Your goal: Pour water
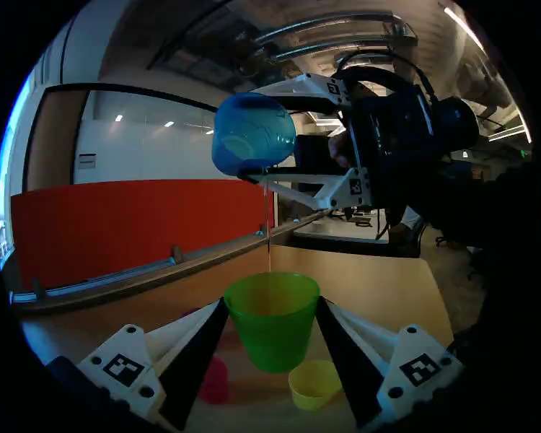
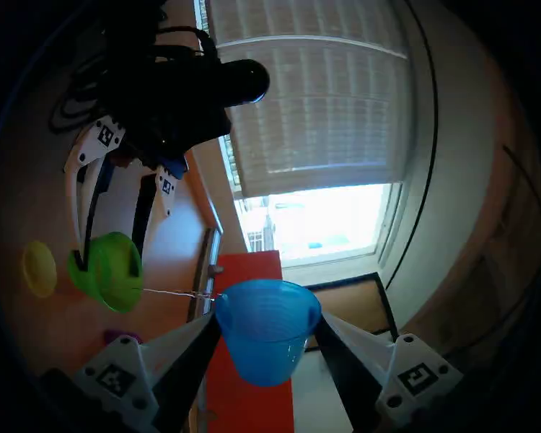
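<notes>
Left gripper view has your left gripper [image 1: 272,307] with its fingers closed on the walls of the green cup [image 1: 272,346], while the blue cup [image 1: 252,133] is tipped high above it and a thin stream of water [image 1: 267,224] falls into it. Right gripper view has your right gripper [image 2: 267,321] clamping the blue cup just below its rim. Both cups look like light, thin plastic that flexes, so grip mid-wall, firmly but gently, since the green one is likely getting heavier.
</notes>
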